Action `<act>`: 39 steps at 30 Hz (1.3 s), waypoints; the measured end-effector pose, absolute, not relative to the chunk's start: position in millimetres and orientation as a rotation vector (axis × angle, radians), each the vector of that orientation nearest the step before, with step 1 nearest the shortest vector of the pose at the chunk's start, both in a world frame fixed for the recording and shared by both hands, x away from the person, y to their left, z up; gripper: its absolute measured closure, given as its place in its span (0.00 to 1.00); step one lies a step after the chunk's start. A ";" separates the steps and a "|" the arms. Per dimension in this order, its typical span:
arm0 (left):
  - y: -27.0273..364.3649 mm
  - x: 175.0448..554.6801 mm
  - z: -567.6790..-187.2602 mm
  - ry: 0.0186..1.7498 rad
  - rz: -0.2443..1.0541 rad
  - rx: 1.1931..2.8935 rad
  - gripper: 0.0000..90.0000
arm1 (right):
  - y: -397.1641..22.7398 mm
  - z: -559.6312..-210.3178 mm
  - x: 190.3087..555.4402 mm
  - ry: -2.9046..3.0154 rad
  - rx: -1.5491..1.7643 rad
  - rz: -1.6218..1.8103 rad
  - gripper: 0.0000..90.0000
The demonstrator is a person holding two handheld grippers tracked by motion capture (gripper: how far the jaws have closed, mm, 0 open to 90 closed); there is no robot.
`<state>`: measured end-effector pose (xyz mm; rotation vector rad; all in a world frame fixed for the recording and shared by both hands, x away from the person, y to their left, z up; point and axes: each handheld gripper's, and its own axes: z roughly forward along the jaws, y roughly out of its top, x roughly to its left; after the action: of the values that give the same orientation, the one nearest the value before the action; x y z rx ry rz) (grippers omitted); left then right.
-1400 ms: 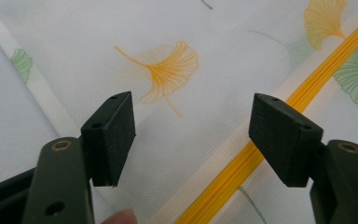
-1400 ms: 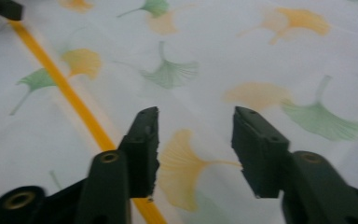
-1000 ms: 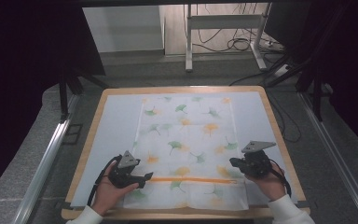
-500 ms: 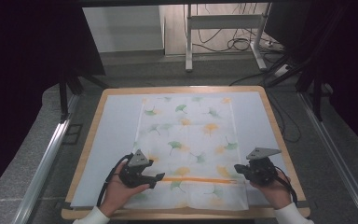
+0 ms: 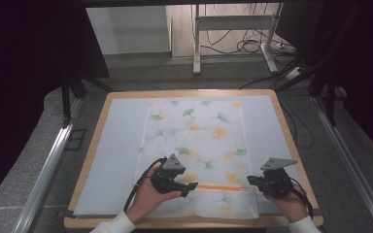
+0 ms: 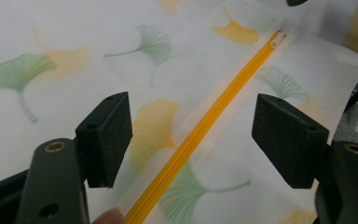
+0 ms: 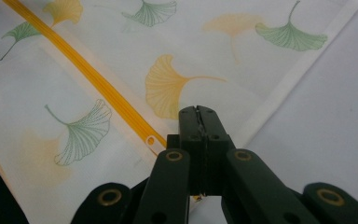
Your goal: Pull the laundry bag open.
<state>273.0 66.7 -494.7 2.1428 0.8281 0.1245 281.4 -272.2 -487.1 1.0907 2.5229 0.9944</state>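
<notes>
The ginkgo-print pouch (image 5: 194, 155) lies flat mid-tabletop (image 5: 111, 145). Left gripper (image 6: 193, 135) — fingers spread — hovers over its orange zipper (image 6: 205, 126); right gripper (image 7: 198, 116), fingers pressed together, rests at the zipper's right end.

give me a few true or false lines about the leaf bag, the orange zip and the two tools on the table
1. The left tool has its jaws wide apart above the orange zip. True.
2. The right tool is wide open. False: its jaws are closed together, at the edge of the bag by the zip's end.
3. The bag is printed with green and yellow leaves. True.
4. The bag stands upright on the table. False: it lies flat on the pale mat.
5. The zip runs across the bag near the edge closest to the person. True.
6. The left tool grips the zip. False: the zip lies below its open jaws, untouched by the pads.
</notes>
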 end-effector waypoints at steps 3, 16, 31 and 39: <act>53.5 273.2 -495.2 0.817 0.099 2.157 0.33 | -273.1 -488.0 278.6 2.527 1.088 0.989 0.99; -0.6 274.0 -498.8 0.746 0.002 2.230 0.40 | -282.8 -492.8 268.9 2.520 1.126 0.995 0.99; -35.3 279.7 -504.0 0.684 0.025 2.268 0.52 | -283.4 -494.2 262.1 2.519 1.111 0.977 0.99; -54.7 290.4 -498.9 0.646 0.079 2.278 0.60 | -280.6 -498.7 266.3 2.540 1.094 0.958 0.99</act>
<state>290.4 -54.7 -498.9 2.2785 0.6463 0.0786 266.3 -280.6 -498.7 1.0942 2.5402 0.9578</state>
